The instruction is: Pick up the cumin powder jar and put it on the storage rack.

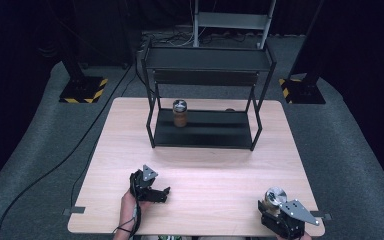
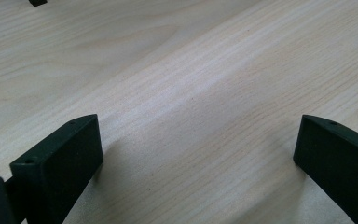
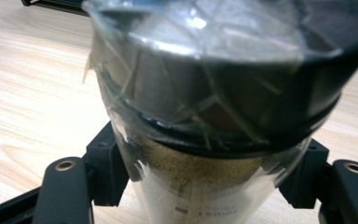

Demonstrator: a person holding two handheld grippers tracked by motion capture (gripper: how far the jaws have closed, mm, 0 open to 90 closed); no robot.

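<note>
My right gripper sits at the table's near right corner, shut on a clear jar with a dark taped lid and brownish powder inside. In the right gripper view the jar stands upright between the jaws, its lid close to the camera. A second jar with a shiny lid stands on the lower shelf of the black rack. My left gripper rests near the table's front left, open, with bare wood between its fingers.
The black two-tier rack's upper shelf is bare. The wooden table has its front edge right by both hands. Cables run across the grey floor at left, and striped stand bases sit behind the table.
</note>
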